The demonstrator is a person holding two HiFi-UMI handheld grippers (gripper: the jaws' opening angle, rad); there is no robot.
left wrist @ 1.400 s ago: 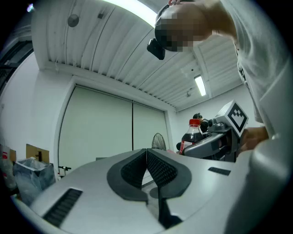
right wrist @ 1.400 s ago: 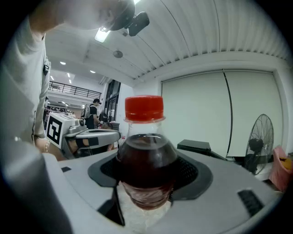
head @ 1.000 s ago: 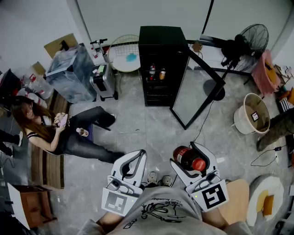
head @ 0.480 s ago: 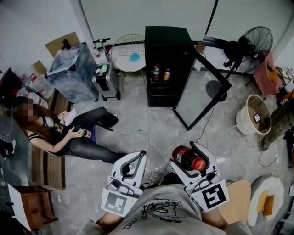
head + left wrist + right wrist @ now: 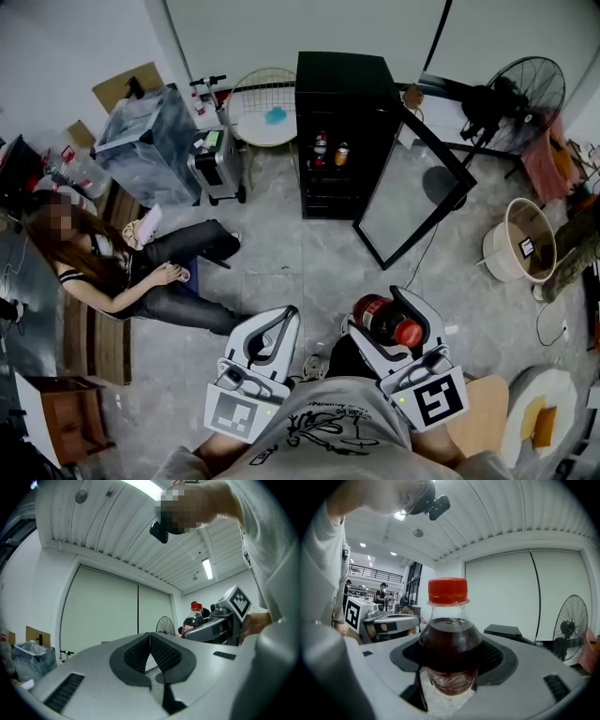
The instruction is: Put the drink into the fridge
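A dark cola bottle with a red cap sits upright between the jaws of my right gripper, which is shut on it; its body fills the middle of the right gripper view. My left gripper is held beside it at the left, shut with its pads together and nothing in them. The bottle also shows at the right of the left gripper view. The black fridge stands ahead on the floor with its glass door swung open to the right. Two drinks stand on its upper shelf.
A person sits on the floor at the left, legs stretched toward the middle. A plastic-wrapped bin, a small appliance and a round white table stand left of the fridge. A fan and a bucket are at the right.
The view has shifted slightly and the seated person has moved an arm. Both grippers and the bottle keep their places in the view.
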